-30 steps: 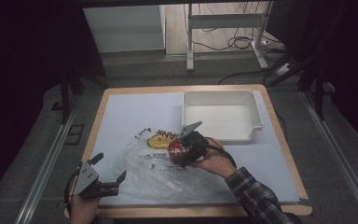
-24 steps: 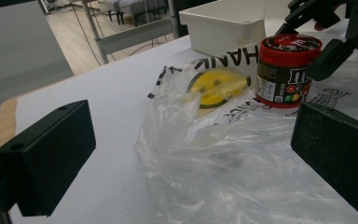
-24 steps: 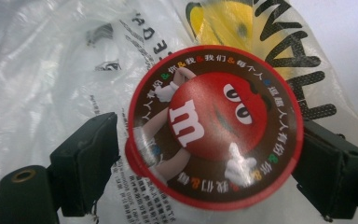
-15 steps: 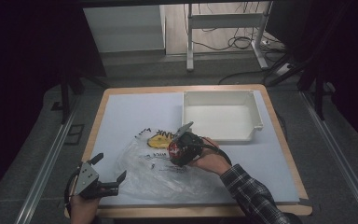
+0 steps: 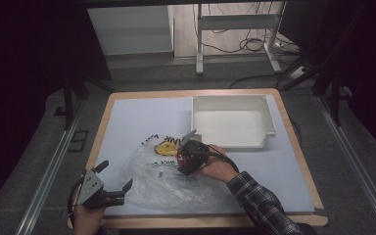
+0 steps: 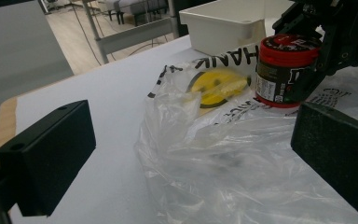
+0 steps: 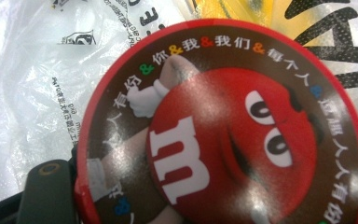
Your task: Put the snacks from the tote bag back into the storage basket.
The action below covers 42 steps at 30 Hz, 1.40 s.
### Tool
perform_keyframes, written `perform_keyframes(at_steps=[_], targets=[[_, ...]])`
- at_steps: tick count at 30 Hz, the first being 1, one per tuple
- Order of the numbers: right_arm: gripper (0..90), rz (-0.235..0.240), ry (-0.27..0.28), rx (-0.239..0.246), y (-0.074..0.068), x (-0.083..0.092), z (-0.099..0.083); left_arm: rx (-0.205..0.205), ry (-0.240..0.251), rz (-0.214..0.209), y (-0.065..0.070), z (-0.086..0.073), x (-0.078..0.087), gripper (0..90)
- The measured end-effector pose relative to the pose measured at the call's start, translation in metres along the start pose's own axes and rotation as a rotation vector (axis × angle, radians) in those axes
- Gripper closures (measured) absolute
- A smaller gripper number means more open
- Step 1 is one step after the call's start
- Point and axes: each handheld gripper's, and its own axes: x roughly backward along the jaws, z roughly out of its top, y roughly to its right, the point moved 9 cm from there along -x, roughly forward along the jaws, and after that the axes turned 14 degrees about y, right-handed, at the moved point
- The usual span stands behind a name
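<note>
Jaws around "m"-lidded jar (image 7: 223, 135)

- In the right gripper view, the red-lidded jar (image 7: 223, 135) is cut off by the right and bottom edges, and its body is hidden beneath the lid.
- The right gripper (image 5: 188, 157) pads are hidden behind the jar.
- The print on the plastic bag (image 5: 166, 181) is too small to be read in the high view.

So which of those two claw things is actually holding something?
The right gripper, over the plastic bag: its fingers clamp the red-lidded jar. The left gripper waits open at the table's edge.
</note>
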Motion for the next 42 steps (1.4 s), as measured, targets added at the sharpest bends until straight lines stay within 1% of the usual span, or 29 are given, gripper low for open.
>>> perform_keyframes(at_steps=[4, 10, 16, 22, 28, 31, 37, 42], targets=[[24.1, -0.006, -0.007, 0.000, 0.000, 0.000, 0.000, -0.002, -0.001, 0.000, 0.000, 0.000, 0.000, 0.0], [25.0, -0.002, -0.009, -0.010, 0.000, 0.002, 0.000, -0.002, 0.000, 0.001, 0.000, 0.000, 0.000, 0.0], [25.5, 0.002, -0.005, 0.008, -0.003, 0.005, 0.003, -0.001, 0.001, 0.001, 0.000, 0.000, 0.000, 0.0], [25.6, 0.017, 0.007, 0.020, -0.007, 0.010, 0.008, 0.001, 0.003, 0.000, 0.000, 0.001, 0.000, 0.0], [25.6, 0.034, -0.004, 0.035, -0.009, 0.016, 0.010, -0.001, 0.001, -0.003, 0.001, 0.000, 0.000, 0.0], [25.6, 0.034, -0.004, 0.038, -0.009, 0.018, 0.011, 0.000, 0.000, -0.002, 0.000, 0.000, 0.000, 0.0], [25.6, 0.046, 0.001, 0.032, -0.009, 0.025, 0.014, 0.000, 0.000, -0.001, 0.000, 0.000, 0.000, 0.0], [25.7, 0.043, 0.004, 0.032, -0.008, 0.031, 0.017, 0.000, 0.000, -0.001, 0.000, 0.000, 0.000, 0.0]])
